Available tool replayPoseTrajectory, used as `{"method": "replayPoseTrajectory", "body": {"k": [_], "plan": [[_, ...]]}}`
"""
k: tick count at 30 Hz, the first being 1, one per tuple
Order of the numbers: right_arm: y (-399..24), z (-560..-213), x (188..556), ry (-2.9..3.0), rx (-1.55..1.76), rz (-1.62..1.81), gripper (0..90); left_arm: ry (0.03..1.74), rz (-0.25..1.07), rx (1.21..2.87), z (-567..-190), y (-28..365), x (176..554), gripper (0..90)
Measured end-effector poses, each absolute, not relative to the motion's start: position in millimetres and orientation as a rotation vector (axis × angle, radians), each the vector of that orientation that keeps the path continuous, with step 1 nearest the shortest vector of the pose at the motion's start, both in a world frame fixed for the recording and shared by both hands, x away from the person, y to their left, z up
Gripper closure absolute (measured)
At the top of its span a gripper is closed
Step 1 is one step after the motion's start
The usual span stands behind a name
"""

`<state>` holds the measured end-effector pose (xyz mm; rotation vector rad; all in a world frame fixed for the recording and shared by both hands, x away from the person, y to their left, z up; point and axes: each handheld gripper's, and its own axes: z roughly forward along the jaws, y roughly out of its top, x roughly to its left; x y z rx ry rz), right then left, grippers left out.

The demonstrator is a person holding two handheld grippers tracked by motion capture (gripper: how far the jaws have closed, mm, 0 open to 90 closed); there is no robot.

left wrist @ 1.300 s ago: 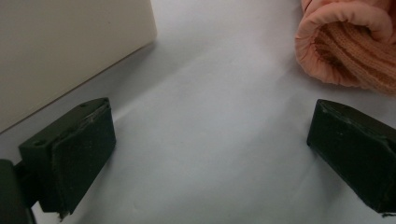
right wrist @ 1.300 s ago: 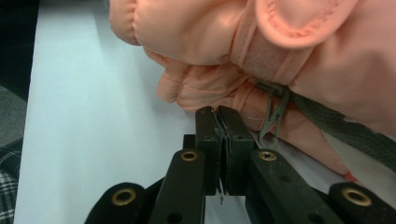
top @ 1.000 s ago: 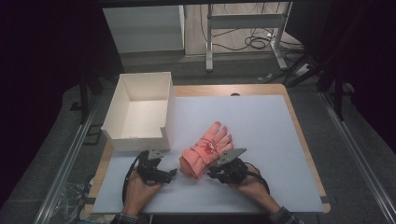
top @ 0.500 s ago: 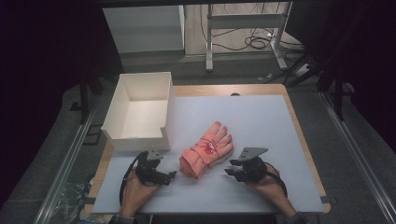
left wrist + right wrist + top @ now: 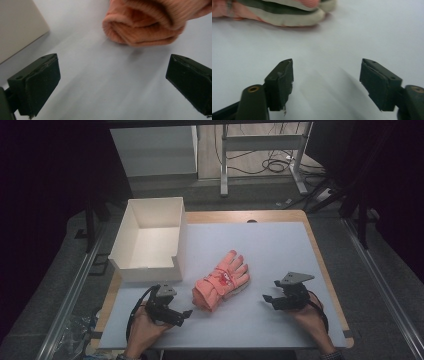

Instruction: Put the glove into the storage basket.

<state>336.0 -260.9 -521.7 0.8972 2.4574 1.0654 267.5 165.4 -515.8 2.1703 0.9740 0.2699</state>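
Note:
A pair of pink knitted gloves [image 5: 221, 281] lies stacked on the white table top [image 5: 280, 245], cuffs toward the front left. My left gripper [image 5: 184, 316] is open just left of the cuffs, which show as the pink ribbed cuff [image 5: 145, 25] ahead of its jaws. My right gripper [image 5: 268, 299] stands open to the right of the gloves with nothing between its jaws, which have just been opening. In the right gripper view the gloves' cream underside [image 5: 284, 15] lies beyond the open jaws.
A white open box [image 5: 150, 240] stands at the table's back left, close to the gloves; its wall [image 5: 17, 27] appears at the left of the left gripper view. Beyond the table's far edge are a cabinet and a metal frame with cables on the floor.
My right gripper has let go of the gloves, opened and drawn away to the right. The left gripper has lifted slightly. The gloves lie still.

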Motion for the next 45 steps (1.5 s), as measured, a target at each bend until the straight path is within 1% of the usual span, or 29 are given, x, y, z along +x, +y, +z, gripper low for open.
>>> {"method": "replayPoseTrajectory", "body": {"k": [8,21,28,34,38,45], "plan": [[-274,-529,346,2.413,0.989,0.974,14.5,0.937,0.268,2.201,-495,156,270,0.0],[-275,-530,347,2.416,1.007,0.979,13.7,0.878,0.238,2.249,-466,126,283,0.0],[-275,-530,347,2.416,1.008,0.982,13.7,0.860,0.214,2.258,-456,108,297,0.0],[-276,-531,347,2.415,1.007,0.983,13.7,0.859,0.247,2.294,-457,84,314,0.0],[-276,-531,347,2.415,1.009,0.985,13.7,0.880,0.268,2.321,-465,71,323,0.0],[-276,-531,347,2.415,1.007,0.986,13.7,0.913,0.212,2.338,-490,63,333,0.0]]}}
